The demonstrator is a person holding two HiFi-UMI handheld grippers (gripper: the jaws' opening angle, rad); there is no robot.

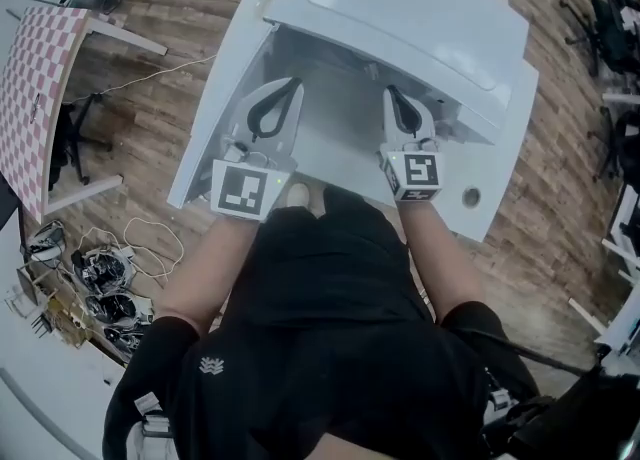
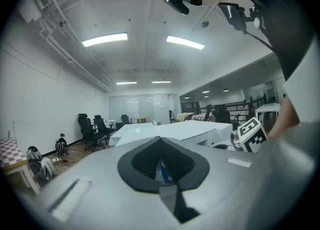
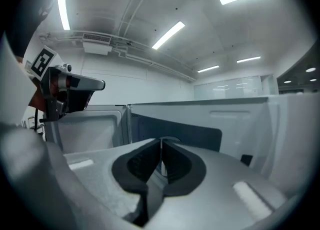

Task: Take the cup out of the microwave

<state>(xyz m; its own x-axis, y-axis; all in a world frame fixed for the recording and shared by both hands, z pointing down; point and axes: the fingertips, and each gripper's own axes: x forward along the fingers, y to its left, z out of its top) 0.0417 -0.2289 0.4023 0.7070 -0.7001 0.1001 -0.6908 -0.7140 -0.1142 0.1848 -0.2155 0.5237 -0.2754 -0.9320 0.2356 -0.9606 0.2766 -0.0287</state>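
A white microwave point(image 1: 400, 18) stands on a white table point(image 1: 500, 163), seen from above. No cup shows in the head view. My left gripper point(image 1: 290, 86) and right gripper point(image 1: 392, 93) hang side by side just in front of the microwave, both pointing at it. The right gripper point(image 3: 161, 140) has its pads pressed together with nothing between them, facing a dark panel point(image 3: 170, 129) of the microwave. The left gripper's point(image 2: 160, 139) tips meet too. Through the gap under those tips a small blue thing with a white mark point(image 2: 165, 174) shows; I cannot tell what it is.
A white panel point(image 1: 225, 88) runs down the microwave's left side. The table has a round hole point(image 1: 470, 196) at the right. On the wooden floor lie a checkered board point(image 1: 35, 98) and cables point(image 1: 100, 268) to the left. Office chairs point(image 2: 92, 129) stand farther off.
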